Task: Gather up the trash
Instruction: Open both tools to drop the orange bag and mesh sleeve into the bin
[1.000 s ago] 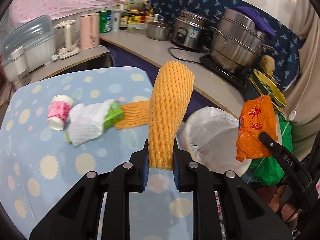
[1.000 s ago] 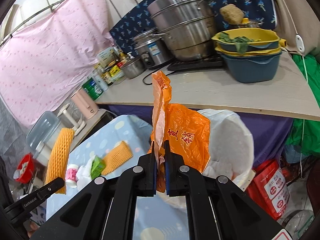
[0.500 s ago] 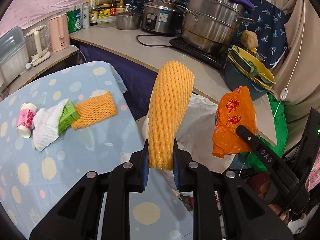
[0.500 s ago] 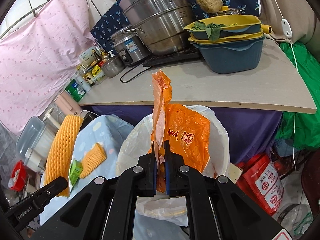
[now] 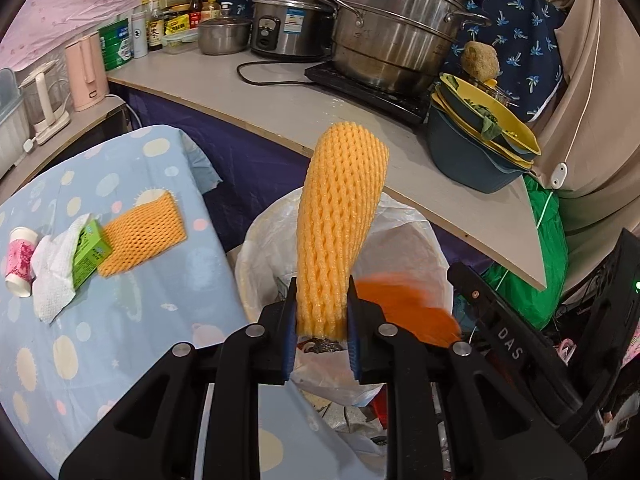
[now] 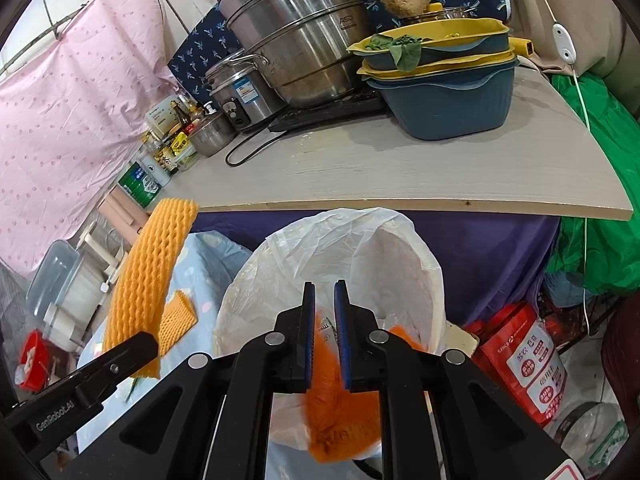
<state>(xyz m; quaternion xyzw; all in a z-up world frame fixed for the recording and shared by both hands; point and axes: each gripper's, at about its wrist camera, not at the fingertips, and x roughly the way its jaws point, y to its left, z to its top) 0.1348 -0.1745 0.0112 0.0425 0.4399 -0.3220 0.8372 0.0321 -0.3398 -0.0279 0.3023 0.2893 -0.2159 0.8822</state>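
Left tool (image 5: 322,320) clamped on upright orange foam net (image 5: 340,216), over white-lined bin (image 5: 416,240). Right tool (image 6: 325,332) just parting, pads off blurred orange bag (image 6: 340,412) w/ bag below, over bin.

- The orange plastic bag (image 6: 340,408) is a motion-blurred smear below the right gripper's (image 6: 324,336) parted jaws, which have just been opening; its print cannot be read, and whether the pads touch it cannot be told.
- In the left wrist view the same bag (image 5: 404,308) is blurred too, partly behind the gripper.
- The foam net's (image 5: 340,232) lower end is hidden between the left gripper's (image 5: 322,332) pads.
- The bin's (image 6: 400,248) contents are mostly covered.
- Bottle labels (image 5: 176,24) on the counter are too small to read.
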